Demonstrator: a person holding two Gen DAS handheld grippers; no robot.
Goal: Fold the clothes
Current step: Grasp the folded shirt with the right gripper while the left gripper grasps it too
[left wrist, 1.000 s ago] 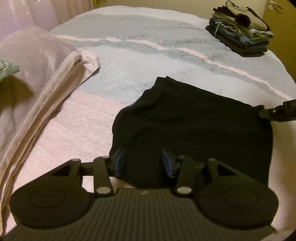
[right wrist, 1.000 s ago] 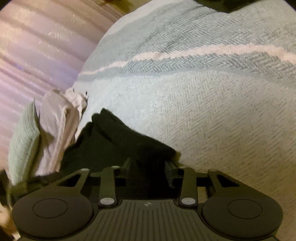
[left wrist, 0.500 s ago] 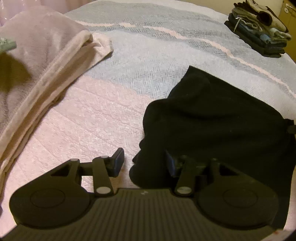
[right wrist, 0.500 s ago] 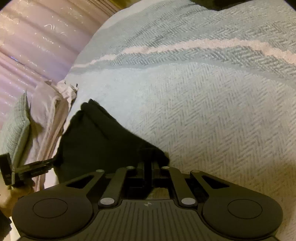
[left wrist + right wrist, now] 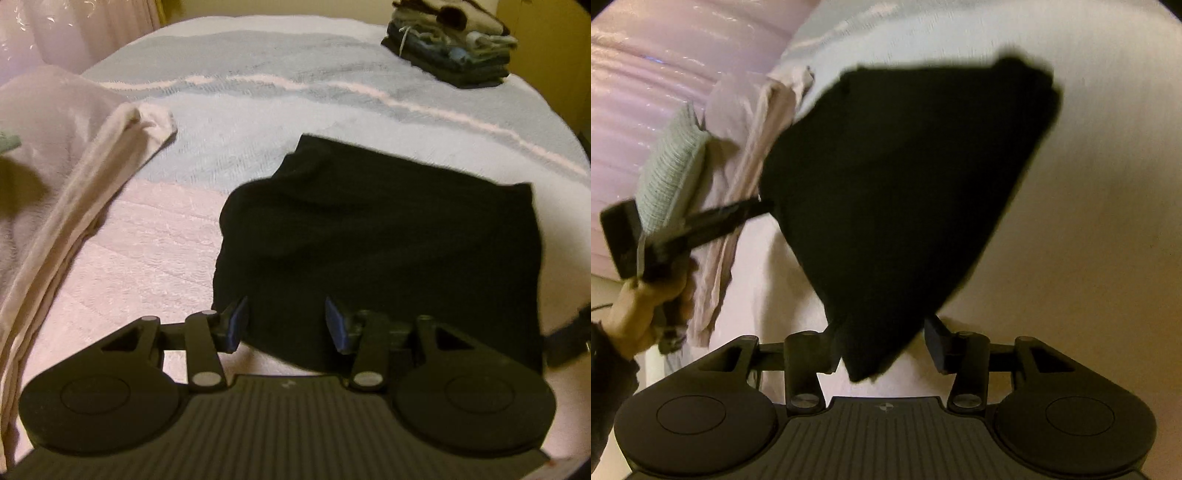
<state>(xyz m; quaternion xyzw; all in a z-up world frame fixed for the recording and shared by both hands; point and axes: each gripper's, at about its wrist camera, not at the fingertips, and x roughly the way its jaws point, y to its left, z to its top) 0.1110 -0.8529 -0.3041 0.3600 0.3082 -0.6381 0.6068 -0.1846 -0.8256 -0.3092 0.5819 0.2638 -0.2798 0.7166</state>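
Observation:
A black garment [image 5: 388,240] lies folded flat on the bed. My left gripper [image 5: 286,319] hovers at its near left edge; the blue pads [image 5: 236,325] stand apart, closing a little, with the cloth's edge between them and not pinched. In the right wrist view the same black garment [image 5: 905,184] fills the middle. Its near corner hangs between the opening jaws of my right gripper [image 5: 882,343], the right pad clear of it. The left gripper [image 5: 764,205], held by a hand [image 5: 639,306], reaches the cloth's far left edge. At the right edge of the left wrist view the right gripper [image 5: 569,332] shows blurred.
A stack of folded clothes [image 5: 450,40] sits at the bed's far right corner. A pink blanket [image 5: 62,147] is heaped along the left, with a green ribbed cushion [image 5: 670,166] on it. Pale blue and pink bedspread [image 5: 258,92] surrounds the garment. A curtain [image 5: 665,55] hangs behind.
My right gripper, shut on the black cloth's corner before, has opened and swung sideways, so the cloth now fills its view. The left gripper shifted only slightly along the cloth's near edge.

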